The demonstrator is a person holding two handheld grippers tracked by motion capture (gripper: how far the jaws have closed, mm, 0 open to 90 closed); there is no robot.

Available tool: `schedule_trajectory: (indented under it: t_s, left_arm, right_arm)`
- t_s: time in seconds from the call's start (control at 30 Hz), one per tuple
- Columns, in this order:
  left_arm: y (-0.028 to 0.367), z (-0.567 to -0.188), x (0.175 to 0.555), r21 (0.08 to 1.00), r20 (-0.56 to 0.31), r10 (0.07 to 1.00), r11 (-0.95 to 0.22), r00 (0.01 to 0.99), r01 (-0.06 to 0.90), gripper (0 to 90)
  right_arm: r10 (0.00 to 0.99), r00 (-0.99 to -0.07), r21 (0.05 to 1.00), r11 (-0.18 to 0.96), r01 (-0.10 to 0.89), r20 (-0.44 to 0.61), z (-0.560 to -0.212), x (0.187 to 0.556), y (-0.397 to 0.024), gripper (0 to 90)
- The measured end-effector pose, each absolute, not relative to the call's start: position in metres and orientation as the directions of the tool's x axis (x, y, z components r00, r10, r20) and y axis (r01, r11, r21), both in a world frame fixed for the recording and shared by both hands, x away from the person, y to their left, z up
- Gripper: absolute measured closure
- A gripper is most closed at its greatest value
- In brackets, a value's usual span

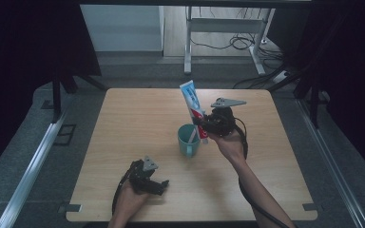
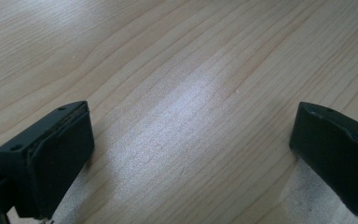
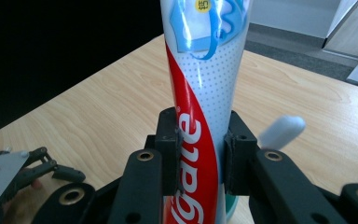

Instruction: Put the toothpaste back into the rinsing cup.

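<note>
Two grippers in play. Right gripper [image 1: 208, 127] has its jaws clamped on a toothpaste tube [image 1: 193, 102], held upright with its bottom end at or in the teal cup [image 1: 188, 140] near the table's middle; something white already leans inside the cup, likely a toothbrush [image 3: 282, 131]. From the right gripper view the pads press both sides of the tube [image 3: 200, 116] low down, label facing the camera. Left gripper [image 1: 151, 183] rests on the table [image 1: 123, 123] near the front edge, jaws wide apart with nothing between them, only bare wood.

My read: the step is standing the tube in the cup. I can't tell whether the cap is already inside the rim. Next move calls for lowering straight down so the tube clears the toothbrush, then letting go without tipping the cup. Cup isn't steadied by the left gripper, so a sideways nudge could slide it.

Plenty of open tabletop all round the cup; edges well away.
</note>
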State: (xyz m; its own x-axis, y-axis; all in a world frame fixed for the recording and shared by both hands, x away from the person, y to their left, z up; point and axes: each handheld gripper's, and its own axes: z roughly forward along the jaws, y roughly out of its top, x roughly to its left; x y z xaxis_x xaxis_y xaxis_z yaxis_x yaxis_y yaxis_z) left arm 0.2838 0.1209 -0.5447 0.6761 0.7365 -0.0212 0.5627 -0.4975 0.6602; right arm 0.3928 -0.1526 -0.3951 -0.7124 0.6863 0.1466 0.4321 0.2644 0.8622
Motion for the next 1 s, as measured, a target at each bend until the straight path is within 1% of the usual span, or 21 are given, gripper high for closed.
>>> schedule_trajectory:
  t_s: [0.47, 1.0]
  left_arm:
    - [0.121, -0.545, 0.284, 0.662, -0.022, 0.736, -0.496, 0.676, 0.562, 0.0]
    - [0.121, -0.545, 0.284, 0.661, -0.021, 0.735, -0.499, 0.678, 0.561, 0.0]
  right_arm:
    - [0.688, -0.714, 0.870, 0.269, 0.414, 0.128, -0.395, 0.403, -0.132, 71.4]
    - [0.696, -0.707, 0.872, 0.263, 0.413, 0.126, -0.410, 0.411, -0.120, 71.4]
